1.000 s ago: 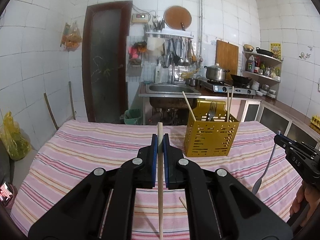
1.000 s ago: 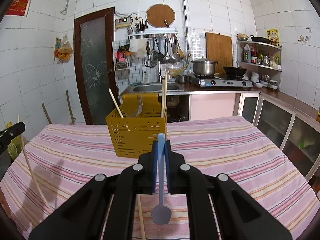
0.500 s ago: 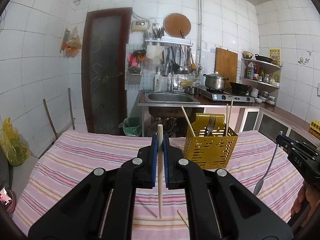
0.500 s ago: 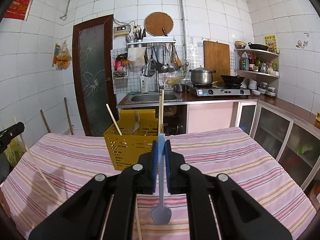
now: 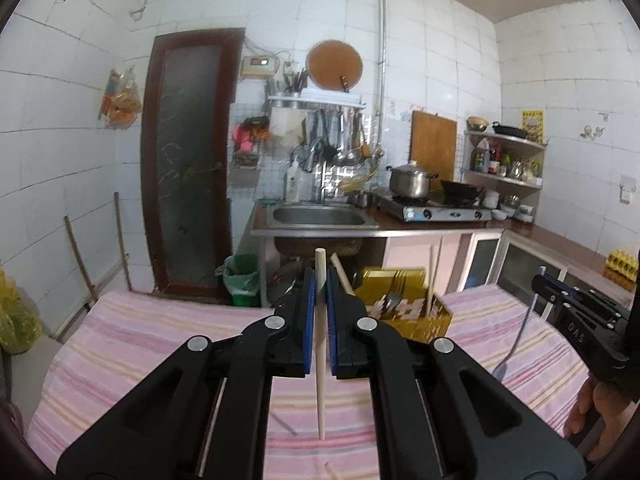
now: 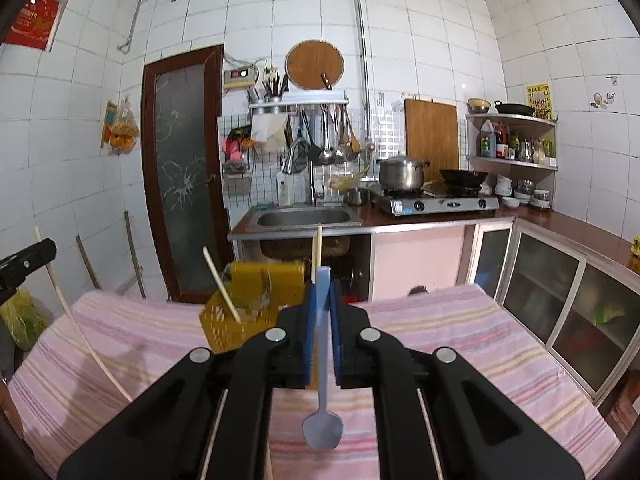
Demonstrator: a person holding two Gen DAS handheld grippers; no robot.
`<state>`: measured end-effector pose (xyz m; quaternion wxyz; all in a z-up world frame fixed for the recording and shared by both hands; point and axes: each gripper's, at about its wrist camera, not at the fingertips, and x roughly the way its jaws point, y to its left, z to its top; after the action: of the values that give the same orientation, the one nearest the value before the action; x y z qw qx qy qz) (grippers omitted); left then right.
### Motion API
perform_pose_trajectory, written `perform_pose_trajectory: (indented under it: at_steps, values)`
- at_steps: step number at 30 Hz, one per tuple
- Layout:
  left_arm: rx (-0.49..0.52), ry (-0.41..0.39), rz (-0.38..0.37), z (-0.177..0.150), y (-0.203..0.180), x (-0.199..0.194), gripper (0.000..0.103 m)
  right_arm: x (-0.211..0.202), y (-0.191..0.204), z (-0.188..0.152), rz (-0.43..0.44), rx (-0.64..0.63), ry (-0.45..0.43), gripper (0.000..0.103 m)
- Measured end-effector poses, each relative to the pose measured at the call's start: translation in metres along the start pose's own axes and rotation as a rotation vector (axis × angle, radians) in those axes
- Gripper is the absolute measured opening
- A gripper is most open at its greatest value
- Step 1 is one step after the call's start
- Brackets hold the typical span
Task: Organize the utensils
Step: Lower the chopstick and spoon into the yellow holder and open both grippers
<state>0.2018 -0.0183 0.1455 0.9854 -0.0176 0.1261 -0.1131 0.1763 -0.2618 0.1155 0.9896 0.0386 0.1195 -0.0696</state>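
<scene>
My left gripper (image 5: pixel 320 280) is shut on a wooden chopstick (image 5: pixel 321 384) that hangs upright between its blue pads, its tip above the striped cloth. My right gripper (image 6: pixel 321 286) is shut on a pale blue spoon (image 6: pixel 322 428), bowl end hanging down. A yellow perforated utensil holder (image 5: pixel 404 312) stands on the table ahead, with a fork and chopsticks in it; the same holder (image 6: pixel 236 320) sits just left of the right gripper. The right gripper (image 5: pixel 538 282) also shows at the left wrist view's right edge, the spoon hanging from it.
The table wears a pink striped cloth (image 6: pixel 460 344). Another chopstick (image 5: pixel 334 472) lies on it near the front edge. Behind the table are a sink counter (image 6: pixel 304 216), a gas stove with a pot (image 6: pixel 400 174) and glass-door cabinets (image 6: pixel 560 304) on the right.
Both grippers have risen with their loads, so the yellow holder now sits lower in both views and partly behind the fingers. Neither grip has altered.
</scene>
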Motion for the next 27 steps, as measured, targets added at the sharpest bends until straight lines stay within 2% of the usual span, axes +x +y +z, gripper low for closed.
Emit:
perform_pose_trajectory:
  at_steps: [8, 14, 19, 27]
  values:
    - [0.007, -0.112, -0.054, 0.065, -0.029, 0.028, 0.004, 0.027, 0.003, 0.061, 0.015, 0.002, -0.078, 0.007]
    - [-0.008, -0.142, -0.100, 0.096, -0.050, 0.071, 0.004, 0.058, 0.006, 0.090, 0.029, 0.018, -0.100, 0.007]
    - [-0.011, -0.129, -0.101, 0.092, -0.058, 0.113, 0.004, 0.096, 0.005, 0.090, 0.057, 0.067, -0.079, 0.007]
    - [-0.006, -0.035, -0.073, 0.042, -0.058, 0.180, 0.004, 0.152, 0.010, 0.048, 0.071, 0.065, 0.014, 0.007]
